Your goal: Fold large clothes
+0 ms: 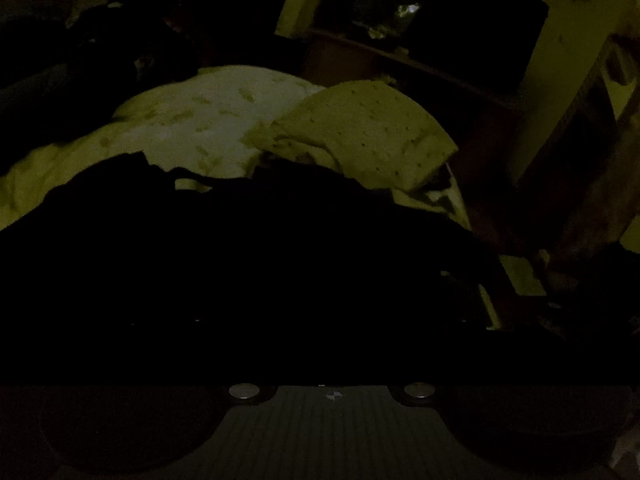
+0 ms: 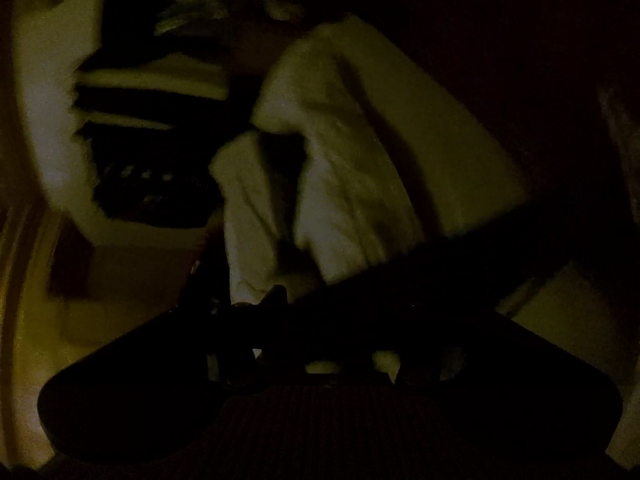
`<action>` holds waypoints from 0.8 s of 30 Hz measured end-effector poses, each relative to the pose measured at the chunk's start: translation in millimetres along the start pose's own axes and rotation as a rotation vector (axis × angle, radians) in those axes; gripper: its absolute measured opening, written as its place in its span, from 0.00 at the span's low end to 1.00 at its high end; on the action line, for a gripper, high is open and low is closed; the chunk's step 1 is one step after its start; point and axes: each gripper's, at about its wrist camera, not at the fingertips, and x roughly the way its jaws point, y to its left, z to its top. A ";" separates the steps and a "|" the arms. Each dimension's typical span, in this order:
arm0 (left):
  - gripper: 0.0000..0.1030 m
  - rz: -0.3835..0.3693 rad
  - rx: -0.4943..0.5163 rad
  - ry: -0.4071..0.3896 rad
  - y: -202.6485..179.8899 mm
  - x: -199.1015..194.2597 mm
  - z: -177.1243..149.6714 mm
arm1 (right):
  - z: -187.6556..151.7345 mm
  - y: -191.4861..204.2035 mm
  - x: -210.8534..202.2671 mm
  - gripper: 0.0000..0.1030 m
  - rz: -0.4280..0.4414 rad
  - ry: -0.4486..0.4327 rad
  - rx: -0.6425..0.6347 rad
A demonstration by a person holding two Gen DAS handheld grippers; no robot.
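Note:
The light is very dim. In the left wrist view a large dark garment (image 1: 248, 248) lies bunched across the near part of a bed. It fills the space in front of my left gripper's base (image 1: 328, 424), and the fingers are lost in the blackness against it. The right wrist view is blurred. There a pale crumpled cloth (image 2: 344, 168) rises in front of the camera, and a dark band of fabric (image 2: 420, 276) runs slantwise across its lower part. My right gripper's fingers merge with that dark fabric, so I cannot make out how the jaws stand or whether they hold it.
A pale patterned bedsheet (image 1: 192, 128) and a dotted pillow (image 1: 368, 128) lie beyond the dark garment. Dark furniture (image 1: 420, 40) stands behind the bed against a light wall. In the right wrist view, pale shelves or drawers (image 2: 132, 92) show at the left.

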 end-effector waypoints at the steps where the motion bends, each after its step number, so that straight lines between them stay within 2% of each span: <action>1: 1.00 -0.002 -0.002 0.002 0.2 0.1 -0.9 | -1.0 -9.7 5.7 0.53 -0.004 0.024 0.059; 3: 1.00 -0.004 -0.009 -0.001 1.2 -0.1 -2.1 | -1.0 -28.1 13.5 0.51 -0.050 0.046 0.180; 6: 1.00 -0.009 -0.018 0.000 2.1 -0.8 -2.4 | 6.0 -40.0 27.5 0.48 -0.099 0.041 0.230; 9: 1.00 -0.008 -0.014 0.003 2.7 -1.6 -3.0 | 9.9 -58.2 38.0 0.42 -0.090 -0.005 0.319; 11: 1.00 -0.008 -0.007 0.006 2.7 -2.2 -3.6 | 15.1 -65.2 48.7 0.42 -0.111 0.001 0.345; 13: 1.00 -0.010 -0.003 0.006 3.6 -3.3 -4.0 | 19.0 -77.2 51.0 0.42 -0.148 -0.007 0.424; 16: 1.00 -0.010 -0.014 0.009 6.5 -3.5 -5.1 | 17.1 -84.2 53.3 0.40 -0.144 -0.077 0.444; 18: 1.00 -0.011 -0.019 0.009 7.5 -4.3 -5.6 | 15.8 -86.6 48.1 0.40 -0.103 -0.130 0.483; 21: 1.00 -0.014 -0.013 0.008 7.7 -4.4 -6.3 | 4.6 -91.0 42.9 0.42 -0.043 -0.082 0.567; 24: 1.00 -0.002 -0.012 0.022 6.6 0.4 -5.4 | -1.9 -94.3 44.0 0.41 -0.079 -0.070 0.558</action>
